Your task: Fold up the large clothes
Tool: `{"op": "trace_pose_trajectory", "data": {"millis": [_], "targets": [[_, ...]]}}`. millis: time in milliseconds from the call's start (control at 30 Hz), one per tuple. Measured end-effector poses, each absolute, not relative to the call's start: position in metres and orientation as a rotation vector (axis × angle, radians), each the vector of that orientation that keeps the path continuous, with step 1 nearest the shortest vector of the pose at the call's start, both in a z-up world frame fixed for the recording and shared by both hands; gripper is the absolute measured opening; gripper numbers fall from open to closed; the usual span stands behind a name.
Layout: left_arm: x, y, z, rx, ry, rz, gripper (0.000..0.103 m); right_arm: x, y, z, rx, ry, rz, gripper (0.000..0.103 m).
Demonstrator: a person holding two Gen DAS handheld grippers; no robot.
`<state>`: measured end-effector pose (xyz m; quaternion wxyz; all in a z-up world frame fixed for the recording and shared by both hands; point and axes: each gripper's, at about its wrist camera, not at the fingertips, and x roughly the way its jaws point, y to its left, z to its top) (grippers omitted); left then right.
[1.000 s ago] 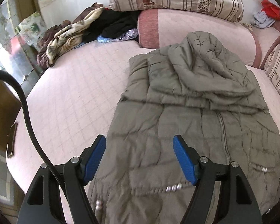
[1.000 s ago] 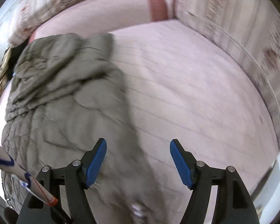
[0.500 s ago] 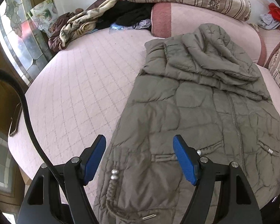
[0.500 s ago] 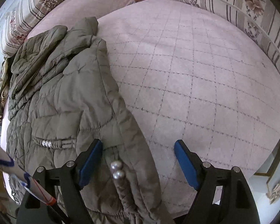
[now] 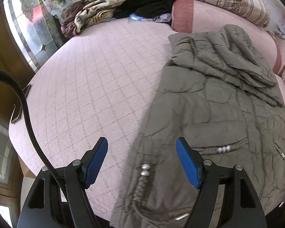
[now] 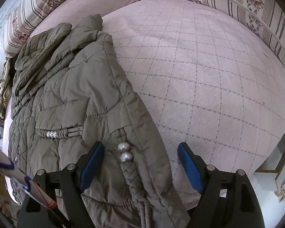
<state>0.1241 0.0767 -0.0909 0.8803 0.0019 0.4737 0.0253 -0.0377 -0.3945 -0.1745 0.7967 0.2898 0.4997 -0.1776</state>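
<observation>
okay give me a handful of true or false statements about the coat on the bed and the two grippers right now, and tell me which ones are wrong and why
1. The olive quilted coat lies spread on the pink quilted bed cover. True.
2. The left gripper is clamped shut on the coat's hem. False: its jaws stand open over the coat's near side edge.
3. Two silver beads show between the right gripper's fingers. True.
4. The right gripper holds a sleeve lifted off the bed. False: its jaws are open and the coat lies flat.
5. A pile of clothes sits at the bed's far edge. True.
</observation>
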Motion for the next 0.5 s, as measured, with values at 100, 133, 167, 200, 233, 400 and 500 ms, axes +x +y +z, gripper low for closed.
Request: {"op": "trace_pose_trajectory", "data": {"millis": [100,133,167,200,233,400,500], "targets": [[0.123,0.09,-0.096,-0.014,0.999,0.078,0.074,-0.039,-0.392,-0.175,0.625,1.073,-0.379,0.085],[0.122,0.095,-0.098,-0.021,1.003,0.085,0.074,-0.039,-0.392,-0.175,0.624,1.073,-0.379,0.085],[0.122,0.098,-0.099,-0.024,1.007,0.091,0.074,-0.039,-0.392,-0.175,0.624,1.072,-0.38,0.085],[0.122,0.101,-0.101,-0.027,1.01,0.095,0.074,-0.039,-0.392,-0.175,0.624,1.072,-0.38,0.085],[0.121,0.104,-0.102,-0.029,1.013,0.098,0.074,-0.039,-0.391,-0.176,0.624,1.071,-0.38,0.085],[0.118,0.113,-0.113,-0.058,1.046,0.089,0.074,-0.041,-0.388,-0.176,0.624,1.068,-0.38,0.086],[0.116,0.116,-0.119,-0.092,1.068,0.066,0.074,-0.041,-0.388,-0.176,0.627,1.067,-0.376,0.086]]}}
